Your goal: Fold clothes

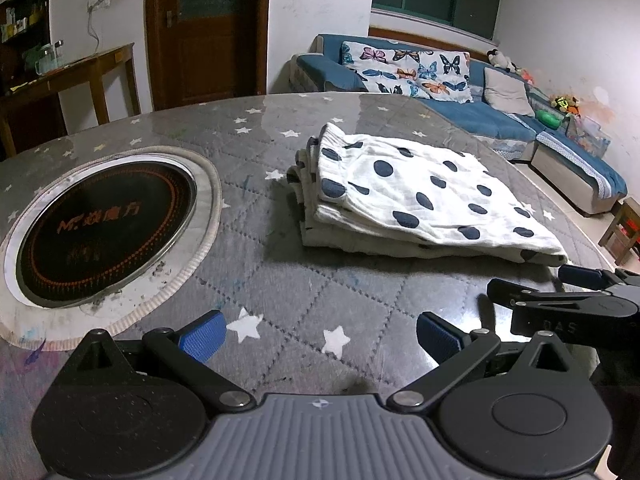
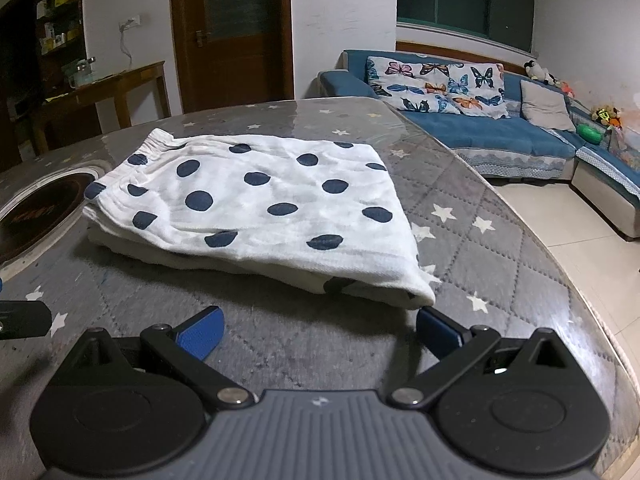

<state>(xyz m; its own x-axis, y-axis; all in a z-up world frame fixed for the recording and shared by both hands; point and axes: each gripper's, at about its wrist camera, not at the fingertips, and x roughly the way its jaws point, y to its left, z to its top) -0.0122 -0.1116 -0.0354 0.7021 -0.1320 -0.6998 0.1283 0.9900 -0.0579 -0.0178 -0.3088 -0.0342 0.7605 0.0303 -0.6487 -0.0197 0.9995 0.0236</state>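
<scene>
Item: garment, white w/ dark dots, folded into a flat multi-layer stack. Landmark for all entries below.

Loc: lies on tabletop (grey quilted cover w/ stars, under clear sheet), right of the hotplate set into the top; not touching it. Elastic waistband edge faces the far side; folded edges face the near side.

Left gripper: fingers apart, nothing between them, over bare tabletop near the garment's near-left side, apart from cloth.

Right gripper: fingers apart, empty, just beside the garment's near-right corner; contact w/ cloth cannot be told.

Bkgd: sofa w/ butterfly pillows beyond garment, door far left of it.

Assessment: layers sit squared, edges approx aligned, so folding looks done or nearly so. Both grippers open and low at the near edge: prob. either released, or positioned for one more fold or a tidy-up. Risk: top layer is soft, could slide off the stack if nudged at the corner.
</scene>
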